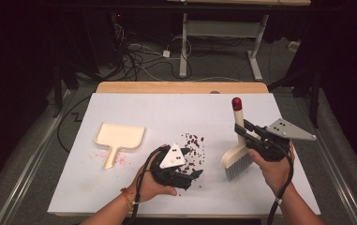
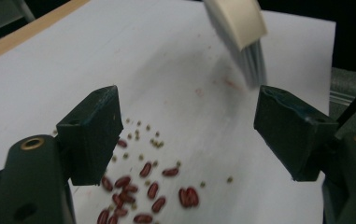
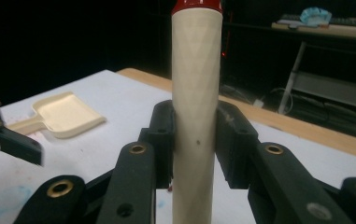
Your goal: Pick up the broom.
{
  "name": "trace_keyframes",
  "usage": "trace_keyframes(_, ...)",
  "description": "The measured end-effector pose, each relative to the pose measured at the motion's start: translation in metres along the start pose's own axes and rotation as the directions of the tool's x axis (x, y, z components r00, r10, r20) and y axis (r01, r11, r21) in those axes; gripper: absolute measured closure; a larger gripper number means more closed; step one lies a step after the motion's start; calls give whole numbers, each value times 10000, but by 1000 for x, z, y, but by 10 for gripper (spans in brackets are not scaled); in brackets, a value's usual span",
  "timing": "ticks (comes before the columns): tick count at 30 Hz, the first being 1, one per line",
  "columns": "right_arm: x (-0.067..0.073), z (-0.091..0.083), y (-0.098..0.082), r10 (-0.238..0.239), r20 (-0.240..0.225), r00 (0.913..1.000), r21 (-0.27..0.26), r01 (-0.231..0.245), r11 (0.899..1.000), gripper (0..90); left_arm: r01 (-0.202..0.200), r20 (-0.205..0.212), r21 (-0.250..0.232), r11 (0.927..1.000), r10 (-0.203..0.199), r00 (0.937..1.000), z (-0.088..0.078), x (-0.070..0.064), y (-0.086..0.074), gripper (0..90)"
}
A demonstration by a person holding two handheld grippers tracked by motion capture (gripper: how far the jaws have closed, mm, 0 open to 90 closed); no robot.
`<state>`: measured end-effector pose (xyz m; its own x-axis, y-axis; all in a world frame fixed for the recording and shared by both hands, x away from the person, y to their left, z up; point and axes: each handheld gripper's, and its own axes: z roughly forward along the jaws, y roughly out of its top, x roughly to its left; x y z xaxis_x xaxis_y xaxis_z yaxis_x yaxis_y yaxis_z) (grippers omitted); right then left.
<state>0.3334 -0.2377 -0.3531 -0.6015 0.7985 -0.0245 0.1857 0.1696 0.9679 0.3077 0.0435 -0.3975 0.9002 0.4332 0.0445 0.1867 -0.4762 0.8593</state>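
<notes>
Cream brush (image 1: 238,154) stands upright near the right edge of the table (image 1: 134,197), its handle clenched in my right claw (image 3: 195,135). My left claw (image 2: 187,135) is released, jaws wide over beans (image 2: 152,191) near the front edge. A dustpan (image 1: 117,138) lies toward the left edge.

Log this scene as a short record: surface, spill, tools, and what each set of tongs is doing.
surface: white mat on a wooden table
spill: red beans and small pale seeds mid-mat
dustpan: cream, lying left of the spill, untouched
brush: cream, red-capped handle, bristles down, right of the spill
left tongs: open, above the beans
right tongs: shut on the brush handle
</notes>
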Motion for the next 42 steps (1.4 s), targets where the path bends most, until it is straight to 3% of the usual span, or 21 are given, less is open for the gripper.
trace_keyframes(4,14,7,3,-271,103,9996,-227,274,9994,704,-82,53,-149,9999,83,10000,13,-4,11,234)
trace_keyframes(6,26,15,5,-282,62,9996,-396,284,9988,704,-31,-116,-220,9998,29,9999,26,-4,18,236)
trace_keyframes(12,49,26,10,-424,-140,9990,-580,415,9975,703,907,12,-670,9936,-908,9959,36,8,16,313)
trace_keyframes(14,54,27,11,-358,-326,9988,-665,335,9972,703,973,-173,-679,9929,-987,9950,34,12,15,346)
trace_keyframes(16,59,28,12,-460,-500,9977,-664,427,9969,702,1097,-54,-771,9910,-1104,9939,31,15,13,407)
trace_keyframes(18,63,28,12,-570,-551,9969,-679,532,9963,702,1045,13,-809,9912,-1047,9945,27,18,11,507)
trace_keyframes(24,66,23,11,-671,-845,9942,-647,617,9960,698,806,305,-477,9956,-792,9964,17,25,5,637)
trace_keyframes(27,61,20,13,-917,-1607,9827,-612,828,9947,652,287,547,-161,9995,-277,9981,8,30,4,651)
trace_keyframes(29,54,16,14,-1327,-2324,9635,-536,1235,9909,580,-47,808,58,10000,42,9967,1,32,2,651)
trace_keyframes(31,45,14,15,-1759,-3189,9313,-135,1812,9834,527,-405,1145,217,9989,378,9927,-7,34,-1,651)
trace_keyframes(33,35,13,15,-2047,-4065,8904,235,2342,9719,496,-758,1727,263,9968,701,9825,-16,37,-5,651)
trace_keyframes(35,29,15,11,-2110,-4618,8615,619,2686,9613,471,-1035,2084,348,9940,941,9735,-23,38,-8,651)
trace_keyframes(36,28,18,8,-2119,-5053,8365,830,2916,9529,469,-1195,2341,374,9921,1075,9662,-26,39,-10,651)
trace_keyframes(38,31,24,2,-2299,-5520,8015,1212,3499,9289,442,-1342,2593,410,9901,1192,9584,-31,38,-13,650)
trace_keyframes(40,41,31,-4,-2358,-6193,7489,1503,4078,9006,442,-1451,2920,380,9887,1278,9478,-34,37,-15,651)
trace_keyframes(41,46,35,-7,-2441,-6439,7251,1562,4369,8858,442,-1451,2920,380,9887,1278,9478,-34,37,-15,651)
trace_keyframes(42,52,38,-10,-2466,-6666,7034,1628,4602,8728,451,-1537,3210,342,9875,1348,9374,-36,37,-16,650)
